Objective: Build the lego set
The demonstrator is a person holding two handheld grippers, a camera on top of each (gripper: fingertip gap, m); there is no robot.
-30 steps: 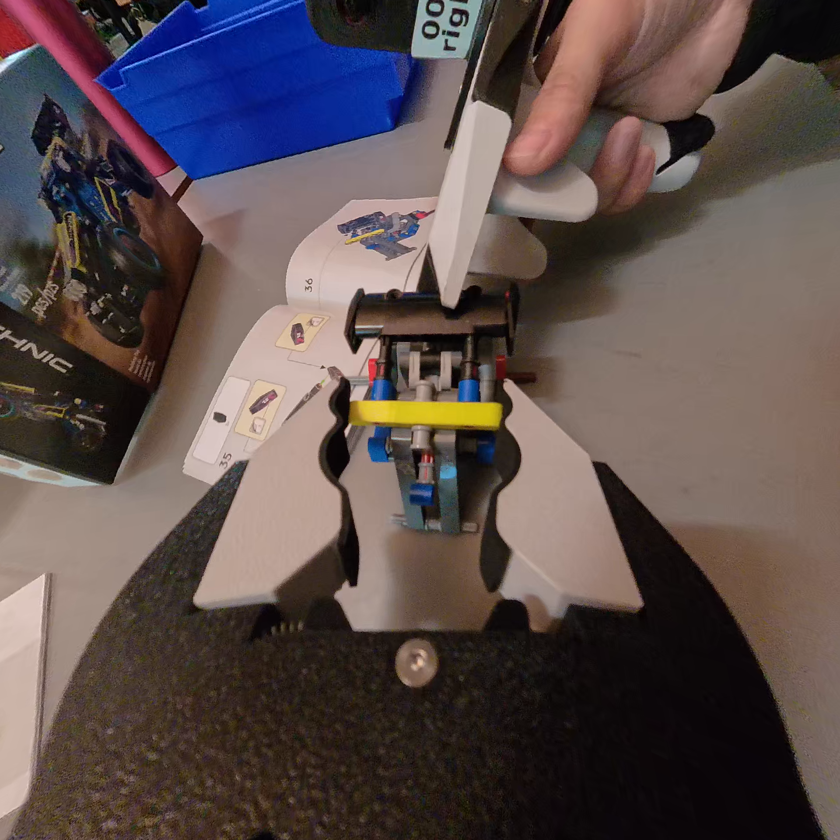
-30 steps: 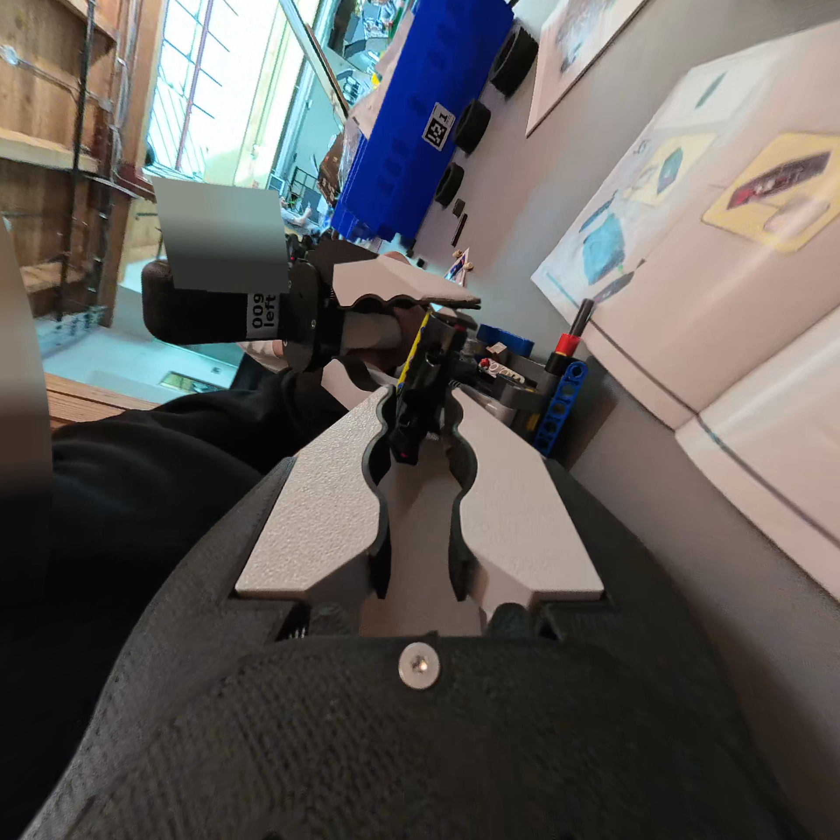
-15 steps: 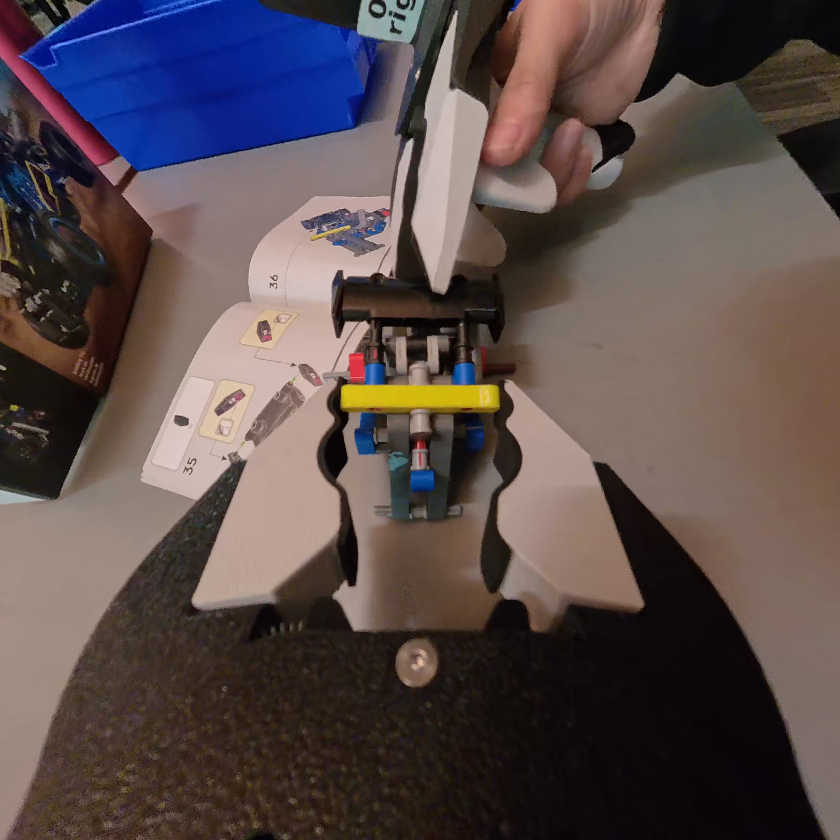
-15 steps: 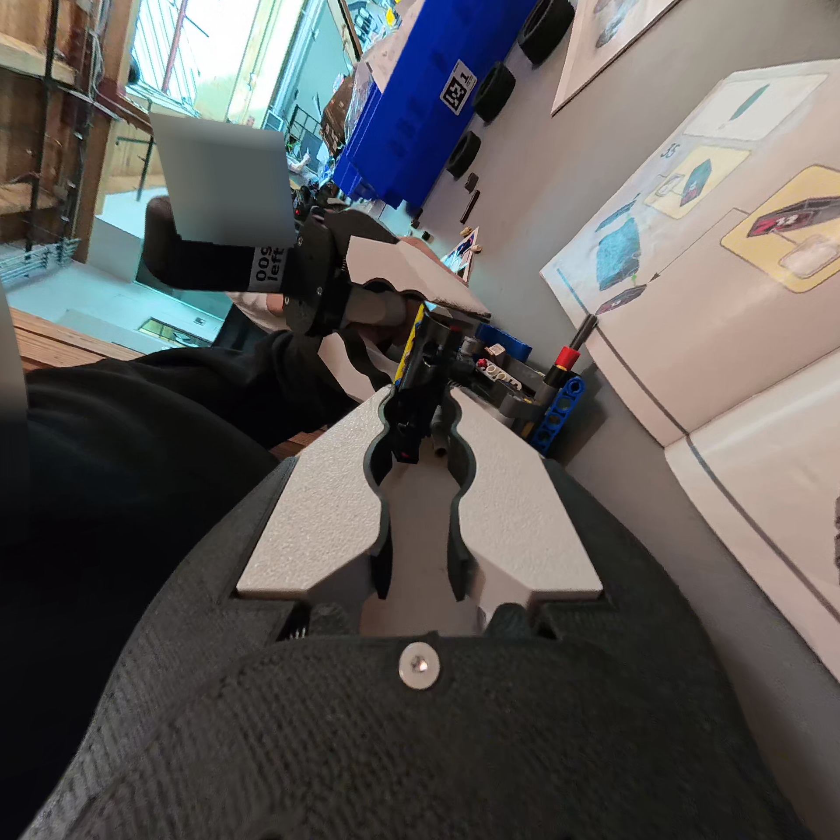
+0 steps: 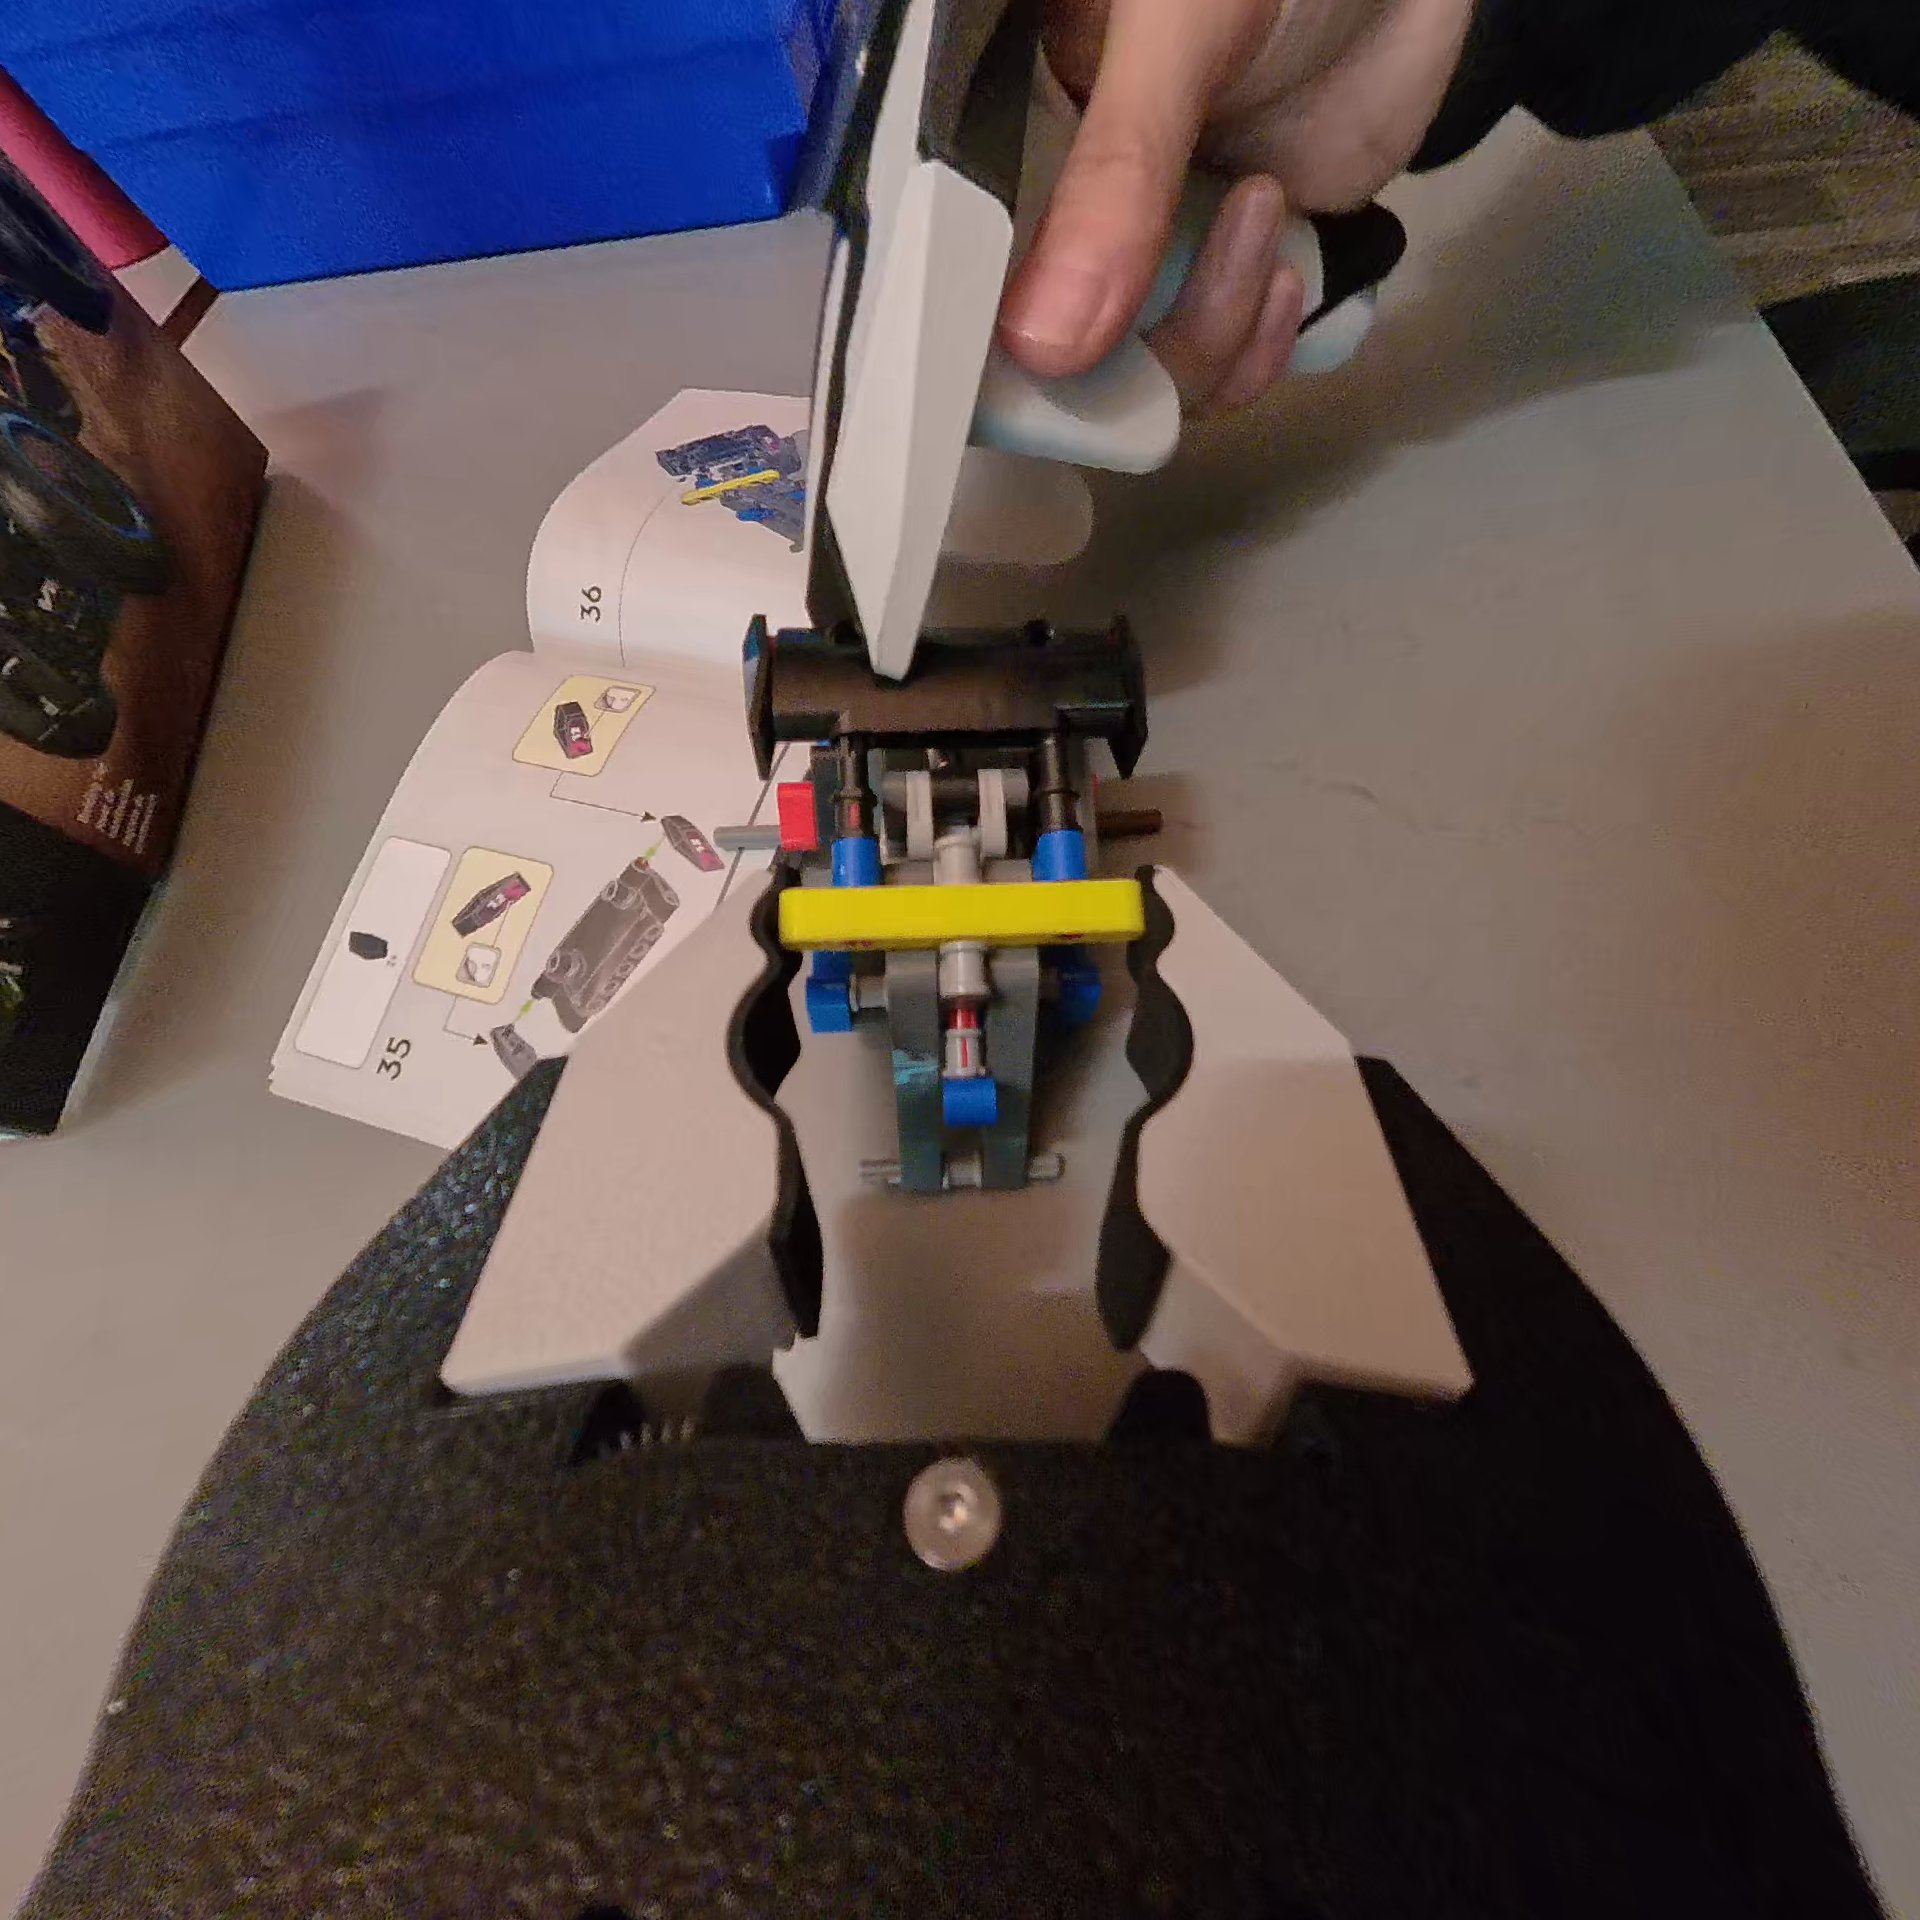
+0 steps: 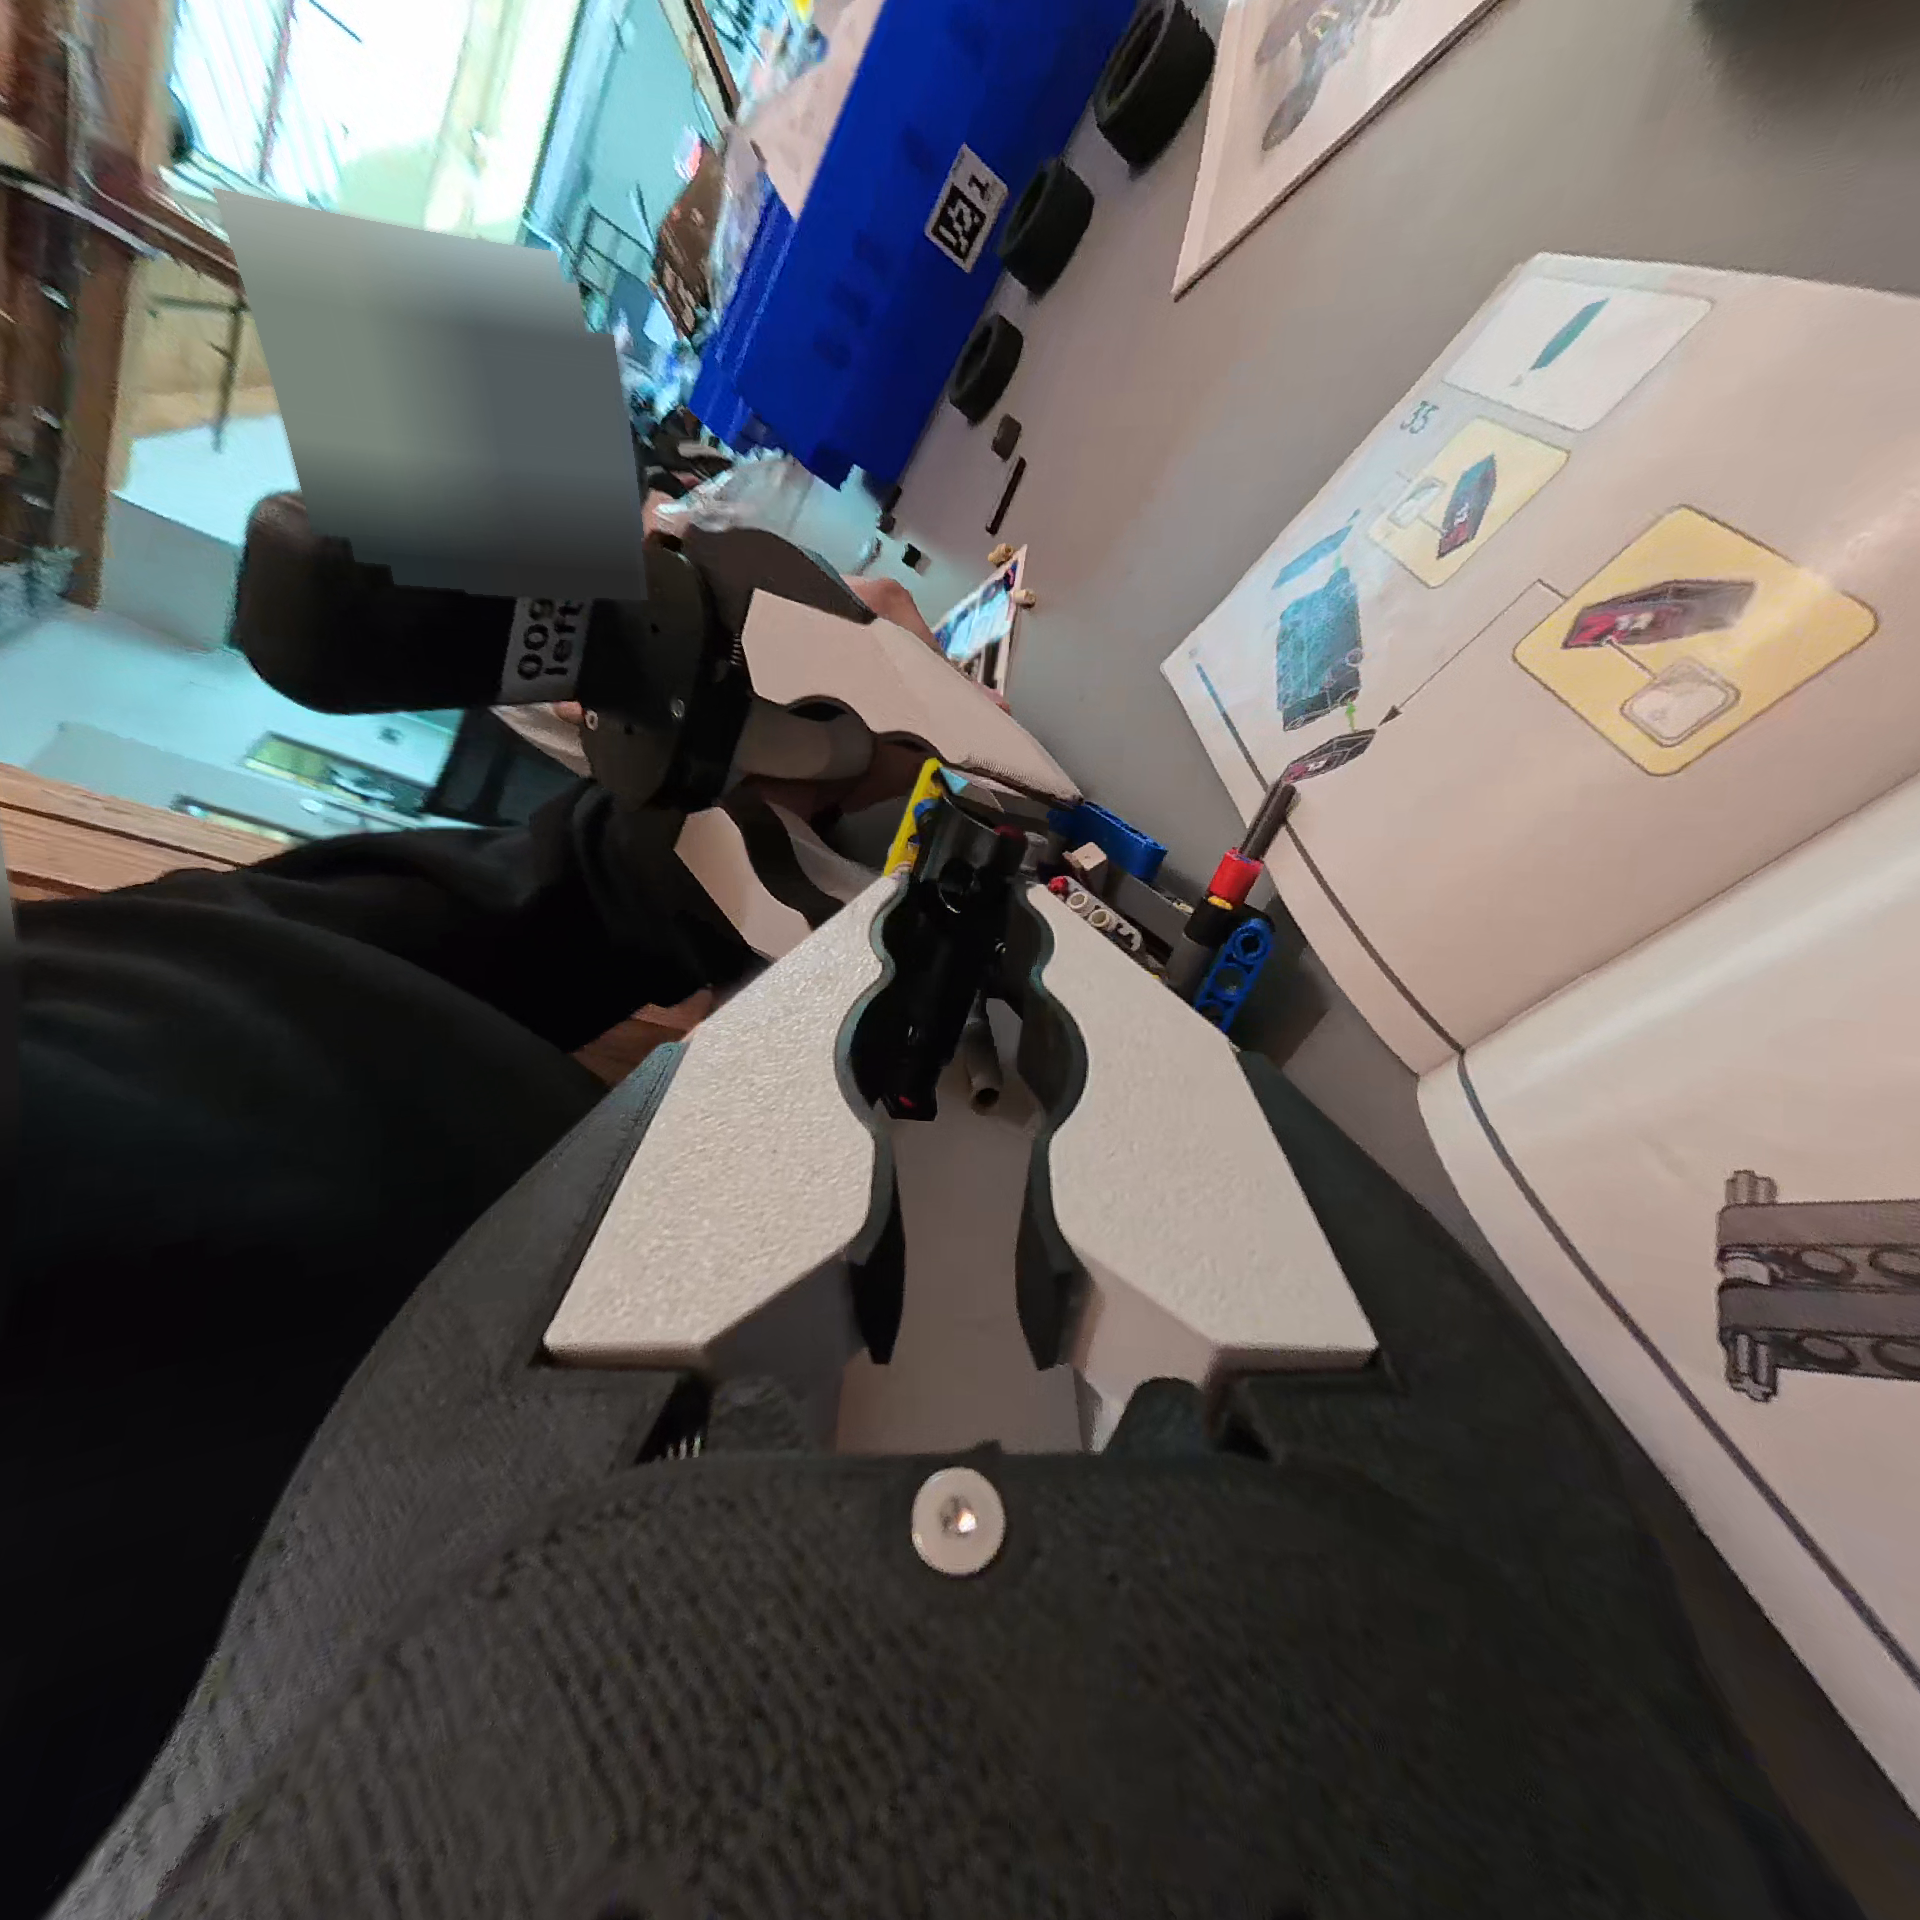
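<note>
Two grippers on one small brick-built model above a grey table

The left wrist view alone shows the hand [image 5: 1174, 177] wrapped round the right gripper's handle, coming down steeply from the far side; the right wrist view alone shows loose black tyres [image 6: 1044, 223] by the blue bin [image 6: 883, 249] and the left gripper lying nearly level, a dark sleeve [image 6: 395, 935] behind it. The left gripper [image 5: 961, 914] is spread wide, its pads clamped on the ends of the yellow beam [image 5: 961, 912] across the model [image 5: 951, 997]. The right gripper [image 6: 961, 935] is closed narrow on the model's black end piece [image 6: 940, 977], pads against it. An open instruction booklet [image 5: 499, 831] lies just left of the model
</note>
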